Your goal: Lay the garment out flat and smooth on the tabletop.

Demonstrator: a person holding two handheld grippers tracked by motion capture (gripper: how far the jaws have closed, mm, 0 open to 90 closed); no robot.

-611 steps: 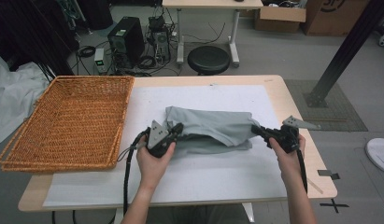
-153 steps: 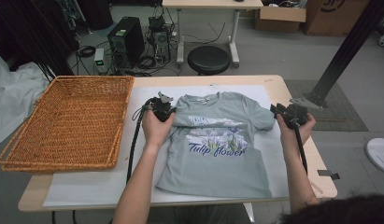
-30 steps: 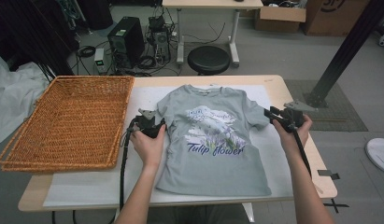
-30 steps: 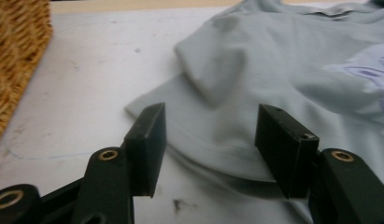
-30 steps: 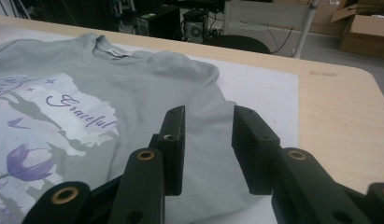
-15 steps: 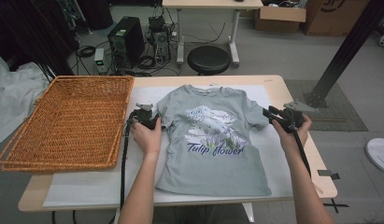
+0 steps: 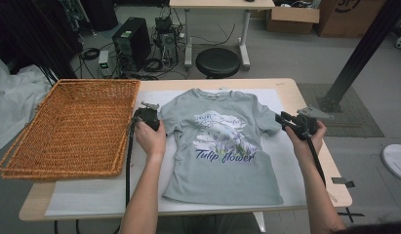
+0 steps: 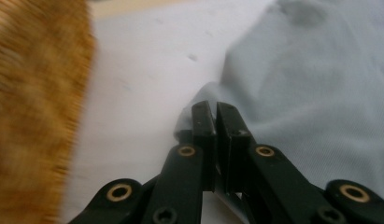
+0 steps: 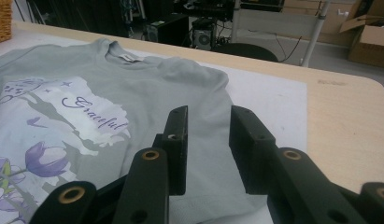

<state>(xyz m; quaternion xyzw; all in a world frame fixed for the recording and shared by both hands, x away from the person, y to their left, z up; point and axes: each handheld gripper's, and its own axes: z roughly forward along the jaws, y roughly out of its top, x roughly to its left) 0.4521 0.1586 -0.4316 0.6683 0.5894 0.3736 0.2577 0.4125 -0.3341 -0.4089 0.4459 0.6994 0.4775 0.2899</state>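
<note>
Behind your wooden table (image 7: 305, 95) the grey floor carries a black computer tower (image 7: 132, 44), a round black stool (image 7: 217, 62) and cardboard boxes (image 7: 293, 19), and a white sheet (image 7: 81, 195) covers most of the tabletop. On that sheet your grey short-sleeved T-shirt with a purple tulip print (image 7: 222, 146) lies face up and spread flat, collar toward the far edge, hem toward you, with the words "Tulip flower" across the chest. Your left gripper (image 7: 147, 116) sits at the shirt's left sleeve, just beside the large woven wicker basket (image 7: 66, 126) that takes up the left end of the table. In the left gripper view its black jaws have just been closing and now stand pressed together, with the edge of the sleeve (image 8: 199, 100) pinched at their tips and the basket a blur at the left. Your right gripper (image 7: 286, 119) is at the opposite sleeve, near the right edge of the white sheet. In the right gripper view its jaws have just been closing a little but stand apart with a clear gap, hovering over the sleeve fabric (image 9: 203, 88) without pressing on it; bare wood shows to the right of them.
</note>
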